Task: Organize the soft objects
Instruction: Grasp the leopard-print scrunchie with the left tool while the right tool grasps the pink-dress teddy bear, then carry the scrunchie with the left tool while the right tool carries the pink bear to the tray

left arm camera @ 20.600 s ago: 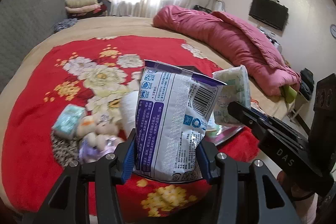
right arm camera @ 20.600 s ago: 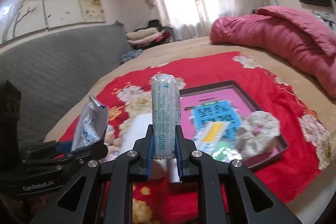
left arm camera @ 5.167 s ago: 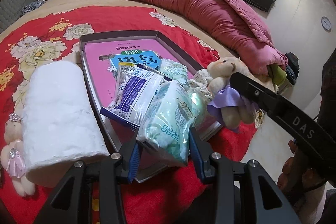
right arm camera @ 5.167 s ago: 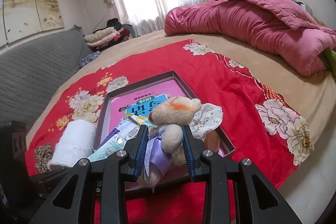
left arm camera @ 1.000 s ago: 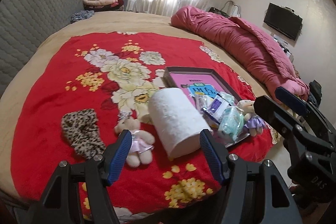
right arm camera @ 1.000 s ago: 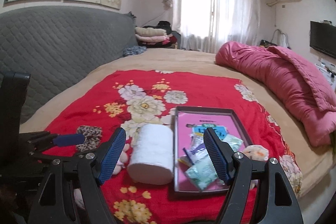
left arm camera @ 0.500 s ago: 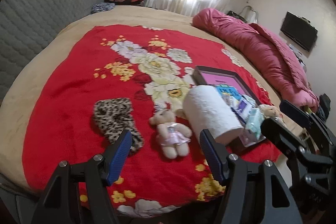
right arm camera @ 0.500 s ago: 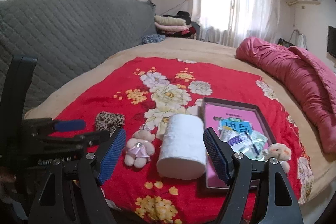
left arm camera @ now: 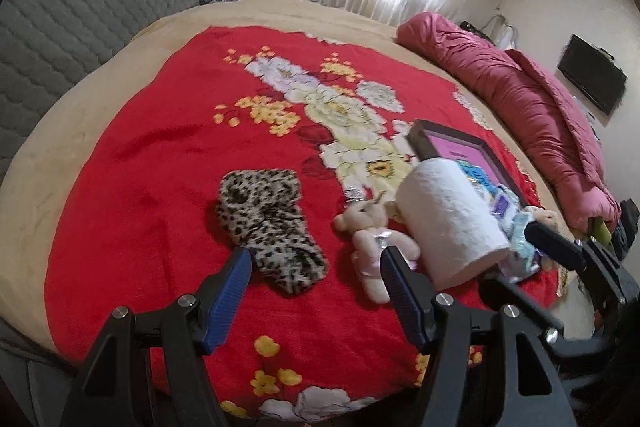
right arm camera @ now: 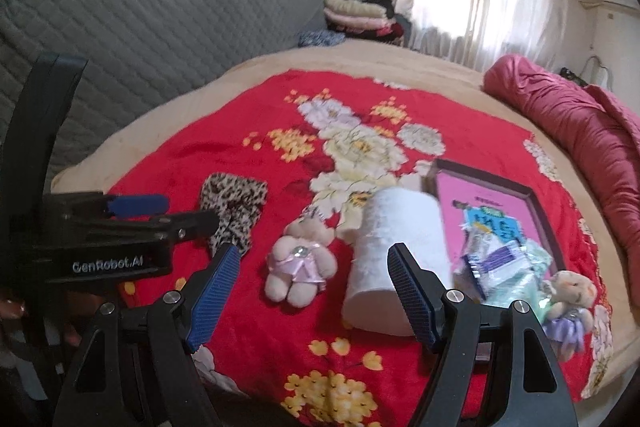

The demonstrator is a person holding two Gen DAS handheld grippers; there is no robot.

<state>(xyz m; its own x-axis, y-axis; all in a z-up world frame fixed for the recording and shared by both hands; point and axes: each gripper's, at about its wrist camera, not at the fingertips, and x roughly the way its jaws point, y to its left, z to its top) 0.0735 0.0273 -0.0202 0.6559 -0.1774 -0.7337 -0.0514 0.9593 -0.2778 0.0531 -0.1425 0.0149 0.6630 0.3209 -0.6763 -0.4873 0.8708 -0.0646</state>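
1. Leopard cloth (left arm camera: 269, 225) is the nearest loose soft item: folded, flat on the red blanket (left arm camera: 160, 163), its near end between the tips of the left gripper (left arm camera: 316, 279) but not touched. Spotted fabric, limp, no stiff edge; my guess is it will sag when lifted.
2. Pink-dressed bear (right arm camera: 300, 267) lies on its back just right of the cloth, close beside the paper roll (right arm camera: 394, 259). The roll lies on its side against the tray (right arm camera: 534, 205).
3. Change over the last 5 s: both grippers carried items then, the left a green packet, the right the purple-dressed bear (right arm camera: 568, 301). Both items now sit in the tray with the other packets (right arm camera: 496, 263).
4. Change over the last 1 s: both views have swung left and dropped, from roll and tray toward cloth and pink-dressed bear.
5. Left gripper: jaws wide apart, nothing between the pads. Right gripper (right arm camera: 312, 287): same, wide and empty, pink-dressed bear framed beyond its tips.
6. Meaning: tray half filled; 3 items remain outside it. Likely next grabs: cloth for the left, bear for the right.
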